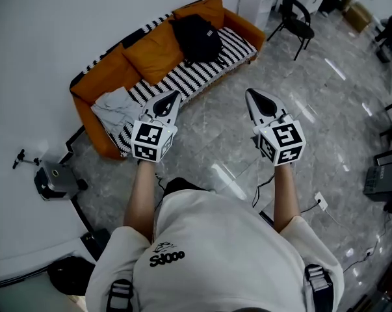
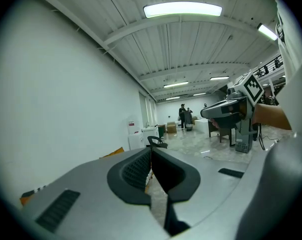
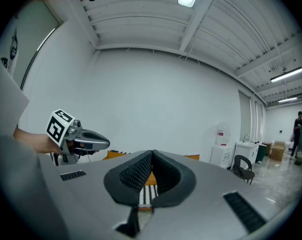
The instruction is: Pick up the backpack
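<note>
The orange sofa (image 1: 105, 77) stands against the white wall, and a black-and-white striped cover (image 1: 202, 73) lies over its seat. I judge that this is why the backpack (image 1: 197, 36) keeps its shape. It sits on the striped seat toward the sofa's right end in the head view and leans back against the orange cushions (image 1: 158, 49), so it is propped up and not lying flat. A grey cloth (image 1: 117, 109) is crumpled at the other end of the seat, well apart from it. You hold the left gripper (image 1: 176, 94) and the right gripper (image 1: 249, 93) side by side in front of your body, both pointing toward the sofa and nearly level. In each gripper view the two jaws are pressed together with nothing between them, which fits an approach, because there is nothing near enough to take. The backpack is well apart from both grippers: in the head view it lies beyond their tips, between their two lines and a little closer to the left one, with bare floor and the front edge of the sofa in between. Neither gripper view shows the backpack itself. The right one shows only orange fabric and stripes past its jaws. You will need to open the jaws before you reach it, probably at its top.
</note>
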